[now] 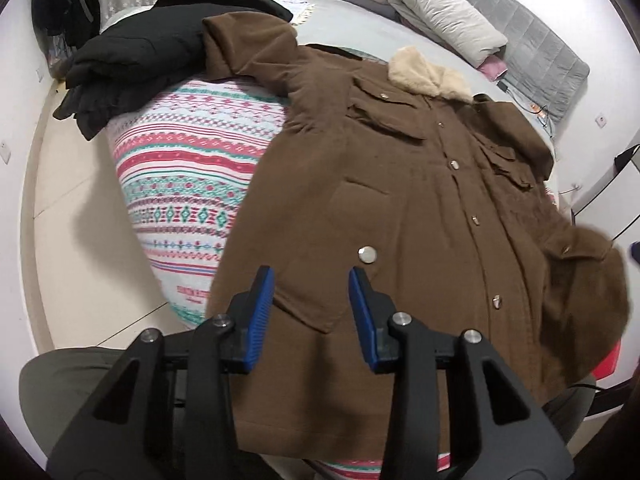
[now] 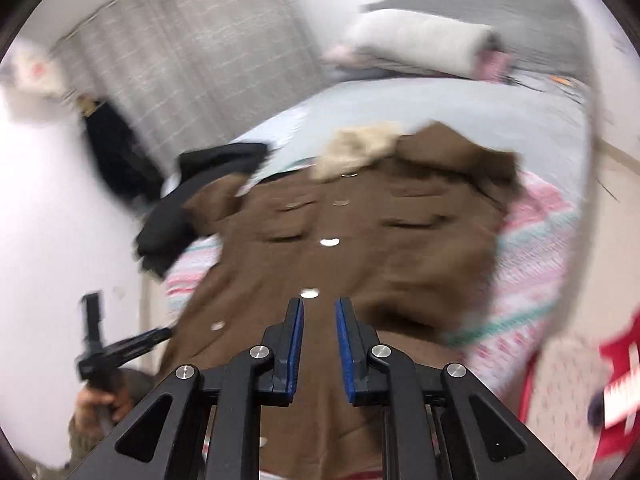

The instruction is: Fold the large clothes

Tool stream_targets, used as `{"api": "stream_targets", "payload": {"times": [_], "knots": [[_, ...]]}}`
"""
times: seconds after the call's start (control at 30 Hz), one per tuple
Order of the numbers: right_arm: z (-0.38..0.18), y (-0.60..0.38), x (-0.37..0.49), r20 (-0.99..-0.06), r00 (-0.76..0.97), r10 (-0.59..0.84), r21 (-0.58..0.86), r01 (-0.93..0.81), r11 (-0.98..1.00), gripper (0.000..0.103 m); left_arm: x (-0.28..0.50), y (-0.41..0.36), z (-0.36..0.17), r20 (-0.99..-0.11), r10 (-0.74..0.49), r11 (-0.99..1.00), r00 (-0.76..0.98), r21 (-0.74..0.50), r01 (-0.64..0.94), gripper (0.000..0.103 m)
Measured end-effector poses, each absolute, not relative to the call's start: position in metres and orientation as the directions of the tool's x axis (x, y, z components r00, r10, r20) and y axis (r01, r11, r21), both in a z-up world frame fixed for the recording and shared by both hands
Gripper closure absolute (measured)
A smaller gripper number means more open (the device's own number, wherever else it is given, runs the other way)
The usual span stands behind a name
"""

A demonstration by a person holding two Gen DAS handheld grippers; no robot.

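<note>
both tools, left tool point(image 1: 311, 280) and right tool point(image 2: 318, 312), hang released over brown coat point(image 1: 400, 208), collar point(image 1: 430, 76) pointing away.

Parted right gripper point(image 2: 319, 308) above brown coat point(image 2: 360, 248)

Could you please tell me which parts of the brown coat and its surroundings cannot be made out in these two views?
- Brown coat hem: left wrist view, covered by the left hand-held gripper.
- Its right sleeve: smeared and cut off near the lens edge.
- Coat pockets: right wrist view, motion blur hides detail.
- Red item: right wrist view, blurred and cropped; unidentifiable.
</note>
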State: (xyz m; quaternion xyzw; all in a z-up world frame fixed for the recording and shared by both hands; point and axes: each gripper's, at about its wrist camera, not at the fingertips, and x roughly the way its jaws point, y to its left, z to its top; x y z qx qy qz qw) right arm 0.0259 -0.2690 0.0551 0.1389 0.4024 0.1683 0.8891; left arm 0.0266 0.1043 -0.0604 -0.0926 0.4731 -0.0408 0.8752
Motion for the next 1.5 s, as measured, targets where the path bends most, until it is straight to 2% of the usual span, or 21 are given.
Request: {"api": "stream_targets", "payload": {"times": [0.07,0.13,0.23,0.27,0.37,0.47,0.5,0.53,0.6,0.67,0.73,0.8,0.83,0.9,1.0,1.07,1.2,1.27,1.37,1.5], "knots": [[0.034,-0.253,0.04,-0.732,0.539,0.416,0.371,-0.196,0.908,0.086,0.029,0.104,-0.061,-0.823,-0.167,0.978,0.543,-0.208,-0.015,0.062],[0.007,-0.262,0.044,-0.764,0.508,0.398,0.388,-0.131,0.912,0.086,0.031,0.101,-0.063,-0.829,-0.171,0.978,0.532,-0.21,-0.012,0.062],[-0.02,-0.313,0.039,-0.72,0.536,0.44,0.523,0.003,0.852,0.084,0.034,0.103,-0.064,-0.837,-0.148,0.983,0.527,-0.182,-0.012,0.062],[-0.028,-0.34,0.034,-0.714,0.57,0.408,0.542,0.08,0.837,0.082,0.036,0.105,-0.064,-0.837,-0.146,0.983,0.527,-0.182,-0.015,0.062],[-0.047,-0.39,0.029,-0.755,0.597,0.271,0.487,0.233,0.842,0.072,0.041,0.105,-0.063,-0.833,-0.153,0.98,0.532,-0.196,-0.025,0.062],[-0.088,-0.414,0.032,-0.817,0.499,0.291,0.481,0.31,0.82,0.07,0.046,0.098,-0.064,-0.829,-0.159,0.981,0.536,-0.196,-0.011,0.062],[-0.1,-0.414,0.033,-0.807,0.488,0.332,0.512,0.298,0.805,0.063,0.048,0.093,-0.067,-0.832,-0.163,0.981,0.53,-0.194,-0.003,0.062],[-0.109,-0.412,0.033,-0.795,0.483,0.367,0.54,0.286,0.792,0.05,0.05,0.09,-0.069,-0.836,-0.169,0.98,0.523,-0.197,0.002,0.062],[-0.122,-0.401,0.036,-0.785,0.467,0.408,0.561,0.255,0.787,0.04,0.053,0.084,-0.075,-0.843,-0.185,0.978,0.505,-0.208,0.012,0.062],[-0.123,-0.386,0.042,-0.799,0.435,0.415,0.535,0.199,0.821,0.041,0.054,0.08,-0.077,-0.844,-0.195,0.977,0.499,-0.214,0.019,0.062],[-0.112,-0.366,0.042,-0.819,0.425,0.385,0.463,0.095,0.881,0.072,0.055,0.076,-0.078,-0.846,-0.194,0.978,0.496,-0.208,0.028,0.062],[-0.093,-0.36,0.036,-0.828,0.428,0.362,0.435,0.083,0.897,0.075,0.055,0.076,-0.076,-0.846,-0.194,0.978,0.497,-0.205,0.032,0.062],[-0.082,-0.365,0.031,-0.817,0.453,0.357,0.438,0.085,0.895,0.085,0.055,0.077,-0.075,-0.844,-0.192,0.979,0.5,-0.202,0.034,0.062],[-0.04,-0.376,0.019,-0.777,0.518,0.358,0.475,0.109,0.873,0.089,0.056,0.078,-0.072,-0.842,-0.182,0.981,0.508,-0.194,0.03,0.062],[0.009,-0.381,0.021,-0.745,0.579,0.331,0.479,0.12,0.87,0.09,0.059,0.076,-0.07,-0.835,-0.203,0.975,0.512,-0.219,0.029,0.062],[0.013,-0.365,0.033,-0.778,0.556,0.293,0.426,0.122,0.896,0.09,0.061,0.072,-0.071,-0.835,-0.208,0.974,0.51,-0.222,0.035,0.062],[-0.058,-0.328,0.051,-0.922,0.356,0.154,0.219,0.15,0.964,0.09,0.058,0.069,-0.073,-0.835,-0.212,0.975,0.507,-0.215,0.054,0.062],[-0.089,-0.335,0.048,-0.953,0.291,0.085,0.151,0.213,0.965,0.087,0.058,0.073,-0.073,-0.839,-0.204,0.977,0.505,-0.207,0.05,0.062],[-0.085,-0.359,0.039,-0.938,0.326,0.119,0.213,0.271,0.939,0.084,0.064,0.082,-0.067,-0.841,-0.2,0.976,0.503,-0.215,0.029,0.062],[-0.022,-0.361,0.049,-0.871,0.488,0.052,0.165,0.192,0.967,0.081,0.08,0.087,-0.043,-0.81,-0.213,0.969,0.546,-0.246,0.013,0.061]]}}
